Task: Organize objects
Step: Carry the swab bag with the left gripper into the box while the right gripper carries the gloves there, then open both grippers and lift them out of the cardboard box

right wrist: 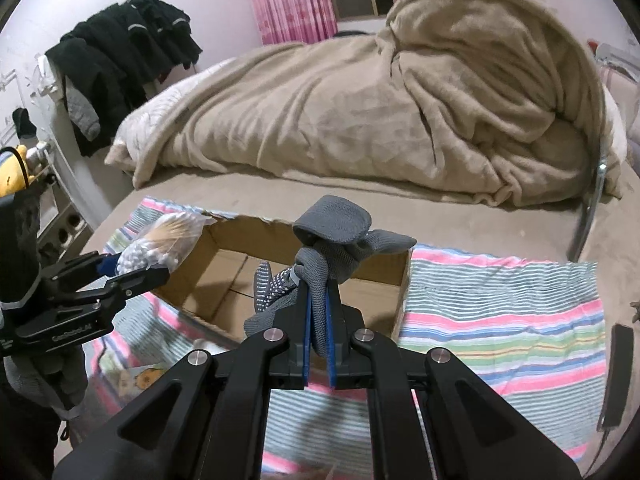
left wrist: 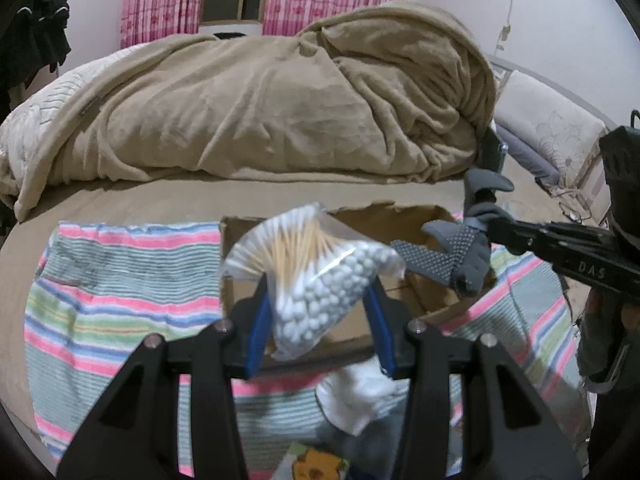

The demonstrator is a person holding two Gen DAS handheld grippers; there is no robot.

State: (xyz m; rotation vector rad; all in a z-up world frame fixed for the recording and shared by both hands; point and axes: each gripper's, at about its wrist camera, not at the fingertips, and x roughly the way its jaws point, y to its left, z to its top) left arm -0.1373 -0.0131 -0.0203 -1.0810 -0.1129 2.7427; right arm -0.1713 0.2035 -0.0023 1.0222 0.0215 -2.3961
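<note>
Bedroom scene: over the open brown cardboard box [right wrist: 304, 280] on the bed, the left gripper [left wrist: 316, 312] pinches a light, slippery clear bag of cotton swabs [left wrist: 312, 268]; the right gripper [right wrist: 318, 320] jaws squeeze soft knotted grey dotted gloves [right wrist: 324, 248], held mid-bundle.

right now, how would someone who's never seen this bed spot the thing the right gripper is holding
Find the striped towel spread on the bed, then the open brown cardboard box on it. Above the box, the right gripper pinches a knotted pair of grey knit gloves with dotted palms, unlike the clear bag of cotton swabs beside it.
</note>
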